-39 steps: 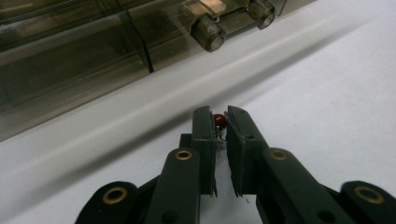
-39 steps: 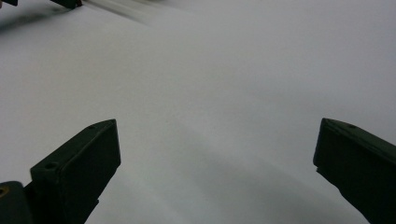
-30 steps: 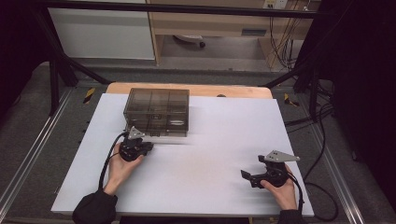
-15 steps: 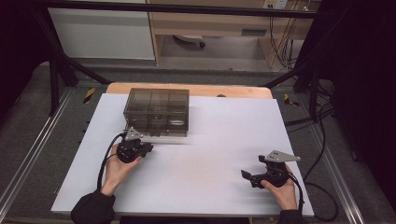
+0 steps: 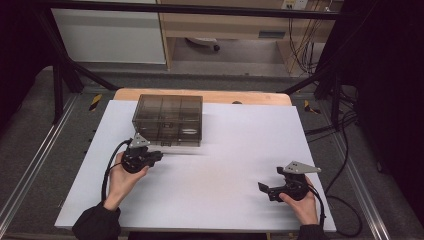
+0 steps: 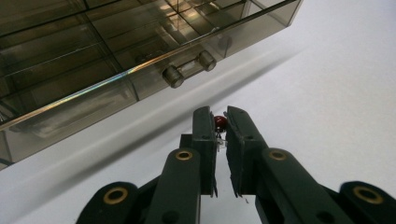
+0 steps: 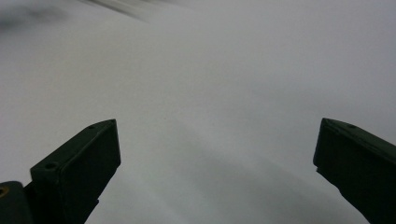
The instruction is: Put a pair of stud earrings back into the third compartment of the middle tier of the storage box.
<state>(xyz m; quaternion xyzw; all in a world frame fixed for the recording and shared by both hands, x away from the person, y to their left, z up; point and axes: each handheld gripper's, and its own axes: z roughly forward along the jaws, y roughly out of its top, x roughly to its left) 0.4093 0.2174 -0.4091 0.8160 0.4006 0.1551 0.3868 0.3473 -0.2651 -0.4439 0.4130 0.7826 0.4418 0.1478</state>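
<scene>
A smoky transparent drawer box (image 5: 169, 119) stands at the back left of the white table (image 5: 230, 150). In the left gripper view its lower drawer (image 6: 116, 70) shows a clear bar handle (image 6: 189, 69). My left gripper (image 5: 156, 156) sits just in front of the box, its tips pointing toward it. Its jaws are shut on a small red bead-like part (image 6: 220, 122) pinched at the tips, as my left gripper (image 6: 220, 126) appears in its own view. My right gripper (image 5: 264, 189) rests near the front right of the table, open, with nothing between its jaws (image 7: 215, 154).
A wooden table edge (image 5: 250, 97) runs behind the white sheet. Metal frame rails (image 5: 30, 165) flank the table. Cables (image 5: 345, 150) hang at the right side. White sheet stretches between the two grippers.
My left gripper has lifted slightly and shifted a little toward the box. The right gripper has stayed where it was.
</scene>
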